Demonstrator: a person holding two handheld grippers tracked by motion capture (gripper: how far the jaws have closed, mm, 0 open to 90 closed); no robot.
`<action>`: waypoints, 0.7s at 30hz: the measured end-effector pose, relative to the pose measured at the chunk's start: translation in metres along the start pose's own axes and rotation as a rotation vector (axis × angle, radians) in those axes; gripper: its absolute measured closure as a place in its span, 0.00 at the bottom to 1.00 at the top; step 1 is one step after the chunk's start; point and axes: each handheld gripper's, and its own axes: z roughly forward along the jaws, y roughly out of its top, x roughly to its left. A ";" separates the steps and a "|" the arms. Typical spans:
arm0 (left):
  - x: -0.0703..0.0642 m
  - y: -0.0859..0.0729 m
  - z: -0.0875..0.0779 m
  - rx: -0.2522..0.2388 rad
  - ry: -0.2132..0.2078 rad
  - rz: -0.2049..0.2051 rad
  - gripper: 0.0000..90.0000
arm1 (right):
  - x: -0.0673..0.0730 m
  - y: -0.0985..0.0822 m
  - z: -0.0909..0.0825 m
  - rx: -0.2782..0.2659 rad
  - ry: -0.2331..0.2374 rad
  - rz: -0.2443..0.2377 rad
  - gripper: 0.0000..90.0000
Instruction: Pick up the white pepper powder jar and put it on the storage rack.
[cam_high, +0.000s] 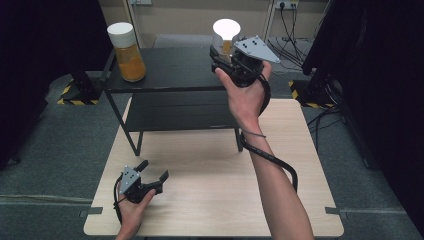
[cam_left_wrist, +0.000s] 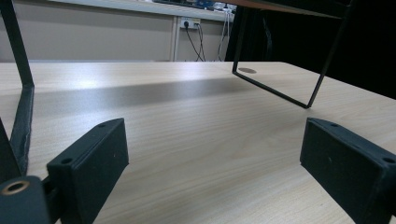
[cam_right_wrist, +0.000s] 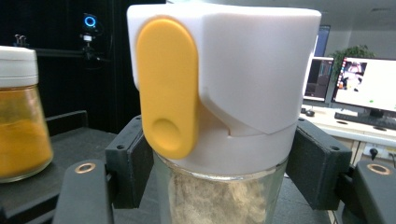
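The right hand-held gripper (cam_high: 226, 54) is clenched on a glass spice jar (cam_right_wrist: 219, 116) with a white lid, held in the air above the black shelf (cam_high: 170, 70), well apart from the jar of yellow powder (cam_high: 127, 52) standing at the shelf's left end. The left hand-held gripper (cam_high: 152, 172) rests low on the worktop (cam_high: 210, 190), its jaws spread wide with nothing between them.

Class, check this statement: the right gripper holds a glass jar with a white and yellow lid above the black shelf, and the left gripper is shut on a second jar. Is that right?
Not quite. The left gripper is open and holds nothing, low over the wooden table, as the left gripper view shows. The second jar stands on the black shelf. The right gripper does hold the jar.
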 end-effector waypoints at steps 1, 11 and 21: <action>0.000 0.000 0.000 0.000 0.000 0.001 0.08 | 0.000 0.000 0.003 0.003 -0.004 -0.002 0.34; 0.000 0.000 0.000 -0.001 -0.001 0.001 0.08 | -0.006 -0.005 0.023 0.043 -0.039 0.031 0.34; 0.000 0.000 0.000 0.000 -0.003 0.003 0.08 | -0.013 -0.007 0.027 0.059 -0.059 0.046 0.34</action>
